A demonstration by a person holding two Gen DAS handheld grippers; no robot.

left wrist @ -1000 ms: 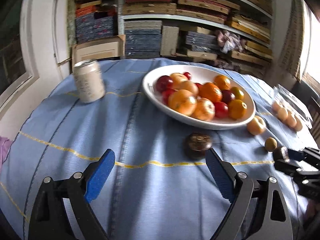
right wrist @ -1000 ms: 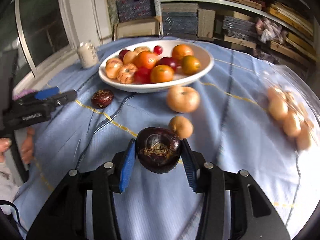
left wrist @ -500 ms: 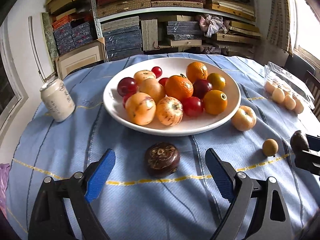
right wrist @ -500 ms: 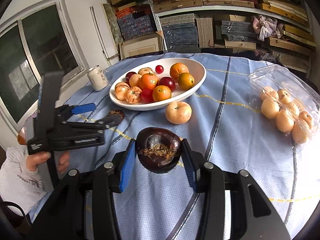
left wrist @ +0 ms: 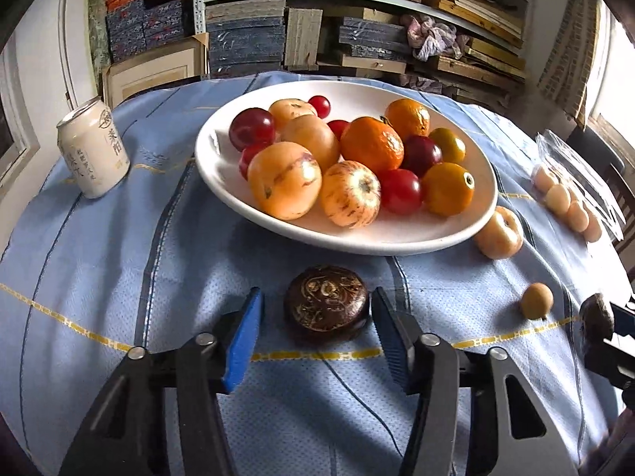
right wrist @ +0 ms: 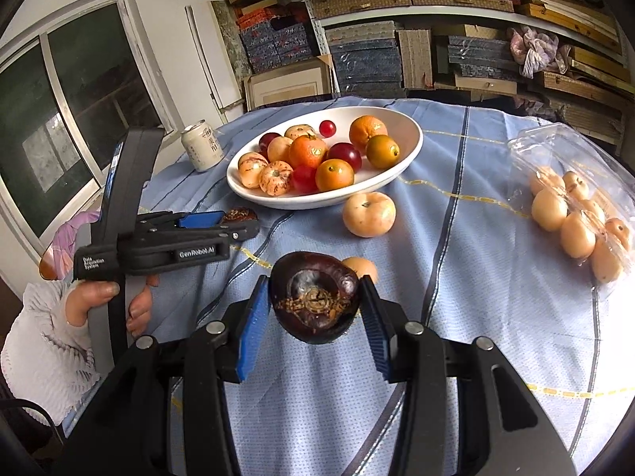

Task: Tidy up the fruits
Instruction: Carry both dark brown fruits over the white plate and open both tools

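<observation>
A white bowl (left wrist: 357, 244) (right wrist: 317, 200) full of oranges, plums and pale striped fruits sits on the blue cloth. In front of it a dark brown fruit (left wrist: 325, 309) (right wrist: 238, 214) lies on the cloth, between the blue pads of my left gripper (left wrist: 316, 295) (right wrist: 234, 224). Its jaws are closing; a gap still shows at the left pad. My right gripper (right wrist: 313, 317) (left wrist: 613, 323) is shut on a second dark fruit (right wrist: 313, 301) (left wrist: 595, 317), held above the cloth. A pale apple-like fruit (left wrist: 499, 232) (right wrist: 369, 214) and a small yellow fruit (left wrist: 536, 301) (right wrist: 359, 267) lie loose.
A white drink can (left wrist: 93, 146) (right wrist: 202, 144) stands left of the bowl. A clear plastic pack of pale fruits (right wrist: 575, 206) (left wrist: 567, 202) lies at the right. A person's hand (right wrist: 107, 301) grips the left tool. Packed shelves rise behind the table.
The left gripper has moved forward and down to the dark fruit on the cloth, and its jaws have narrowed around it. The right gripper has kept its fruit and stayed nearly still.
</observation>
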